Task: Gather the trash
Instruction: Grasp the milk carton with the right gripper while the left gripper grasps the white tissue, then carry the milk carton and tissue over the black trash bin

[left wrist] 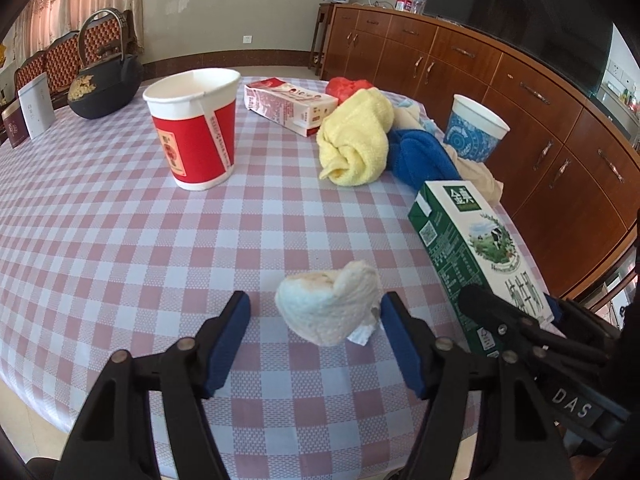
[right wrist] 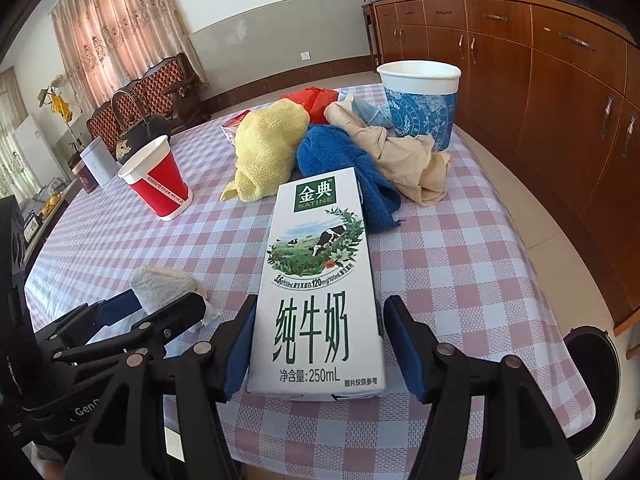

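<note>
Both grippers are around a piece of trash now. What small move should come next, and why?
Probably close both grippers. The left gripper straddles the crumpled tissue, with a gap at its left pad. The right gripper straddles the milk carton, with a gap at its right pad. Neither piece looks gripped yet.

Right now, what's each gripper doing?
Left gripper: open, pads either side of the crumpled tissue, not gripping it.
Right gripper: open around the milk carton, right pad clear of it.

Milk carton (right wrist: pixel 320 280) reads 金典 SATINE, 纯牛奶, 净含量:250mL; left gripper (right wrist: pixel 168 312) body shows "GenR…", right gripper (left wrist: pixel 516 312) body "DAS"; other print unreadable.
</note>
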Available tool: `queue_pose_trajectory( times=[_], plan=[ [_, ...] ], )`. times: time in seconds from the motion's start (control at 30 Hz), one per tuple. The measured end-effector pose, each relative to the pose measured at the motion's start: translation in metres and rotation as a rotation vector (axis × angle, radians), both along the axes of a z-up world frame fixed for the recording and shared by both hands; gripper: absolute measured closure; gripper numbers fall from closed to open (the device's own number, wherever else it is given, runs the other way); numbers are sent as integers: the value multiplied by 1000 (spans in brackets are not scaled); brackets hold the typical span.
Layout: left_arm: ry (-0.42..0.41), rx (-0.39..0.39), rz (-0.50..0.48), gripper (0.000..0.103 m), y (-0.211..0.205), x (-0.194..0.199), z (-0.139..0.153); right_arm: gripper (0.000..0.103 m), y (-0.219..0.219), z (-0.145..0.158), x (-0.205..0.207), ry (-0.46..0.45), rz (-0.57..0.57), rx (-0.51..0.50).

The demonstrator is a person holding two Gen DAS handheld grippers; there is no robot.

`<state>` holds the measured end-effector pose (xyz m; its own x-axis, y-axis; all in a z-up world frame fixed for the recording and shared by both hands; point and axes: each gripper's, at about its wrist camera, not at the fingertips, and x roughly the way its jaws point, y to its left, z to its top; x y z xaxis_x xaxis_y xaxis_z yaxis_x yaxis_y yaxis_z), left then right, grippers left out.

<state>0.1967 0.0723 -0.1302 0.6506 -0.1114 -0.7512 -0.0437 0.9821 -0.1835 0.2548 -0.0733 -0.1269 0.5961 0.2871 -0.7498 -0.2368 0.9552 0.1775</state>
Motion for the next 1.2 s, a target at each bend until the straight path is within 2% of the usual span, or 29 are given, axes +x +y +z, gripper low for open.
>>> queue_pose_trajectory(
  times=[0.07,0.23,0.5,0.73,0.9,1.0,1.03,1.07,1.2],
  plan=[
    [-9,-6,-14,52,-1,1,0,39,1,-3,2,2,1,4],
    [-38,-34,-27,62,-1,1,3,40,3,-2,0,-14,14,10],
    [-66,-40,-26,64,5,-15,15,42,-5,14,-14,-58,26,51],
    [-31,-37,-18,64,5,-18,5,41,-3,7,-19,-22,34,27],
    [-24,-41,-19,63,6,-15,2,31,4,4,-8,0,36,0],
    [-23,-49,-20,63,7,-14,0,30,9,2,2,14,39,-4],
    [-25,-55,-20,63,7,-14,0,31,11,0,5,20,40,-6],
    [-28,-59,-18,63,8,-14,0,42,12,-1,6,21,40,-5],
    [-39,-85,-13,64,10,-16,5,43,13,-1,6,17,45,6]
  ],
)
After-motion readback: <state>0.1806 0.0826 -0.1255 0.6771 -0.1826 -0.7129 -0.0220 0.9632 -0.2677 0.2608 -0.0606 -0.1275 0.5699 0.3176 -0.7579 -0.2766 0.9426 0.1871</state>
